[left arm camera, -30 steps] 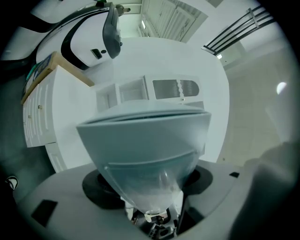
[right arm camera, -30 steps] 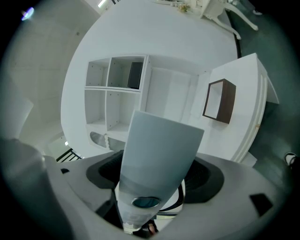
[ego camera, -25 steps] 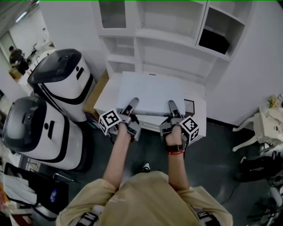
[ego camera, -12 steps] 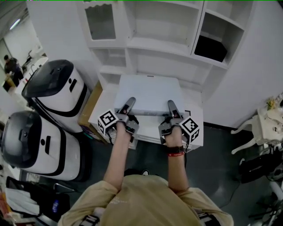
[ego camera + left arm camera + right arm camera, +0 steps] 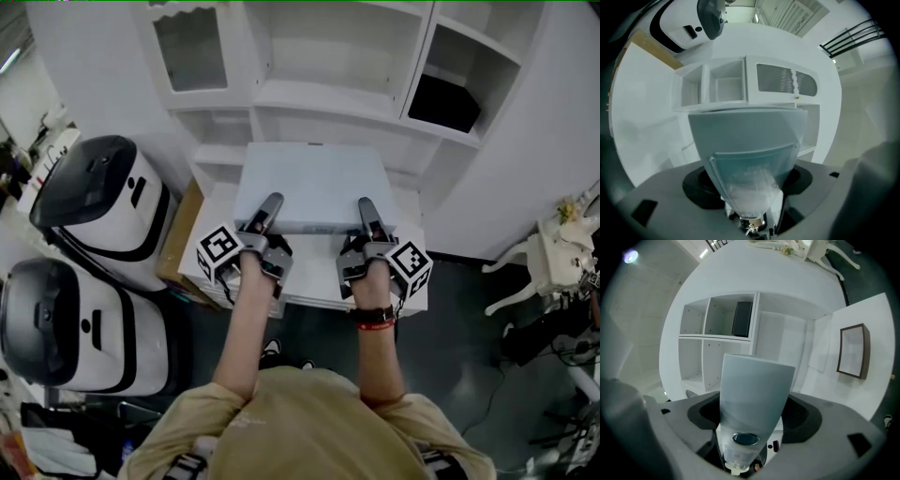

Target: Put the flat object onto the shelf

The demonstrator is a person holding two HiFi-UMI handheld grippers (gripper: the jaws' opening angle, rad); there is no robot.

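A flat white panel [image 5: 309, 183] hangs level in front of the white shelf unit [image 5: 323, 94], its far edge close to the lower open shelf. My left gripper [image 5: 268, 208] is shut on the panel's near edge at the left. At the right of that same edge my right gripper [image 5: 367, 210] is shut too. In the left gripper view the panel [image 5: 745, 136] fills the space between the jaws, with the shelf's cubbies behind it. The right gripper view shows the panel [image 5: 757, 380] edge-on before the shelf.
A low white cabinet [image 5: 208, 225] stands under the panel, with a dark picture frame [image 5: 853, 350] lying on it. A black box [image 5: 445, 101] sits in the shelf's right cubby. Two white-and-black machines [image 5: 94, 197] [image 5: 66, 319] and cardboard [image 5: 178, 248] stand left; a white chair [image 5: 548, 248] right.
Both grippers have carried the panel forward and up from the low cabinet toward the shelf. The head view has come closer to the shelf.
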